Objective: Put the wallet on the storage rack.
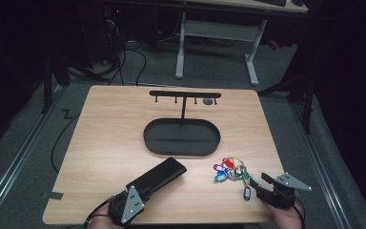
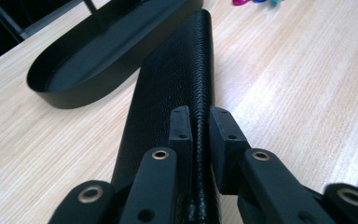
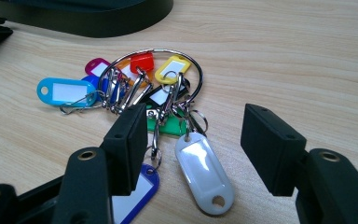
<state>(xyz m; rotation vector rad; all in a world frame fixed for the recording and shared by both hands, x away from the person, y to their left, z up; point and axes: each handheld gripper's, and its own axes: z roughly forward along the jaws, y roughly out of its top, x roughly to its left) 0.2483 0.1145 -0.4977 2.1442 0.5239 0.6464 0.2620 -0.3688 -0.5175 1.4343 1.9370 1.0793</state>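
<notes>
Only blank key tags [image 3: 200,168]

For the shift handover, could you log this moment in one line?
left gripper: shut on black case | right gripper: open over key tags

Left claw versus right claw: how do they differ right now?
The left claw is shut on the edge of the black leather case; the right claw stands open, gripping nothing. The left claw's pads press the case's stitched spine, while the right claw's pads sit either side of the key tag bunch, its white tag between them, untouched. Both reach in from the near table edge, towards the black tray.
</notes>
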